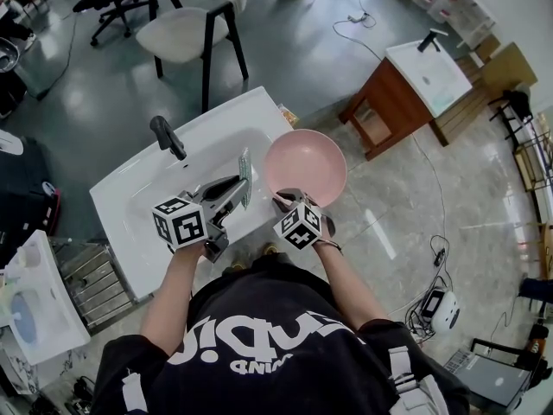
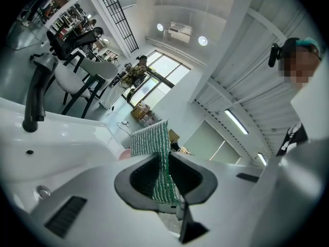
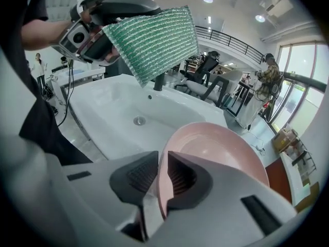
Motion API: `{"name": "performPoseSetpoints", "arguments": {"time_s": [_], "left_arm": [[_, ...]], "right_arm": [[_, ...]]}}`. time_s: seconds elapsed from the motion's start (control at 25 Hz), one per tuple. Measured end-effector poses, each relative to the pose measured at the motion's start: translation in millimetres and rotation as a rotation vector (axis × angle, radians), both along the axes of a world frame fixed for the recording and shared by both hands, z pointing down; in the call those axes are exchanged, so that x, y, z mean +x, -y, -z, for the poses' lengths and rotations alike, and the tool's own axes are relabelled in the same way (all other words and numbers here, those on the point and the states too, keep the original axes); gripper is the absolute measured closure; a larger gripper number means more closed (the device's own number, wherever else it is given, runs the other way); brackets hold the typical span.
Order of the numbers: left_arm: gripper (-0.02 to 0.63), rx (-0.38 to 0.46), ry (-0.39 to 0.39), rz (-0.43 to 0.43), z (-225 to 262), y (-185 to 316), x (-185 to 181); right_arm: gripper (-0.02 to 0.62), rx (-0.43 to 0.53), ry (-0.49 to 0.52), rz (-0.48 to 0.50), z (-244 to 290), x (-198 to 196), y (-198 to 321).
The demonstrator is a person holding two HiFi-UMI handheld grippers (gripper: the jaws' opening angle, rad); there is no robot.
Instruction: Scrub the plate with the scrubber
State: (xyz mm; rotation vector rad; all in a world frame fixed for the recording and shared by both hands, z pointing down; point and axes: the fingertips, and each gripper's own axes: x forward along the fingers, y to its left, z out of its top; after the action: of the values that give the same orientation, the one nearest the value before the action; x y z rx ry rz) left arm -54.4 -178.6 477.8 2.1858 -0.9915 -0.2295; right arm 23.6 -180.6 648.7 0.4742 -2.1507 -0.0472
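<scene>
Two grippers, head view: our left gripper (image 1: 235, 190) is clenched on the scrubber (image 1: 245, 178); our right gripper (image 1: 289, 200) grasps the plate (image 1: 304, 167) by its near rim.
Plate's place: it is held in the air at the sink's (image 1: 229, 115) right edge, mostly out past it, hollow side up, resting on nothing we can see.
Scrubber's place: it is over the basin by that same edge, just beside the plate's left rim and, it seems, not touching it.
Sink: it is white, with a dark faucet (image 1: 167, 137) at the back edge.
Left gripper view: the pads (image 2: 141, 176) are pinched on the green scrubber's lower part, and the rest stands free beyond the tips.
Right gripper view: the jaws are closed on the pink rim, one inside the hollow and one on the outer wall. The scrubber hangs above the plate with a clear gap.
Basin's contents: we see only the drain (image 3: 139, 120), with no water or dishes.
Plate's contents: the hollow is bare, with no food, foam or water that we can make out.
Step, as we judge it: we are bringing the scrubber to the plate, and the rubbing has not yet begun.
Next move, as we judge it: lay the scrubber's free flap flat on the plate's inner face, preferably over the basin, and rub. The right grip needs to be firm, since a plate held by one rim could pivot under the push.
</scene>
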Motion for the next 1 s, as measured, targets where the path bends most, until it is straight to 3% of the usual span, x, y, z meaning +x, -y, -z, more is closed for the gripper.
{"name": "performPoseSetpoints", "arguments": {"time_s": [0.56,0.64,0.76,0.88,1.0], "left_arm": [[0.528,-0.004,-0.015,-0.008,1.2,-5.9,2.2],[0.528,0.000,-0.012,-0.009,2.5,-5.6,2.6],[0.528,0.007,-0.003,-0.014,4.0,-5.9,3.8],[0.528,0.025,0.030,-0.017,7.0,-6.9,4.8],[0.528,0.073,0.101,-0.015,14.1,-7.5,6.4]], "right_arm": [[0.472,0.005,0.106,-0.020,28.3,-5.9,-2.3],[0.486,0.004,0.158,-0.052,41.3,-5.9,0.1],[0.567,-0.013,0.275,-0.094,65.6,-7.3,0.7],[0.577,-0.059,0.425,-0.136,94.8,-8.7,-1.1],[0.577,-0.043,0.543,-0.198,127.3,-5.1,2.8]]}}
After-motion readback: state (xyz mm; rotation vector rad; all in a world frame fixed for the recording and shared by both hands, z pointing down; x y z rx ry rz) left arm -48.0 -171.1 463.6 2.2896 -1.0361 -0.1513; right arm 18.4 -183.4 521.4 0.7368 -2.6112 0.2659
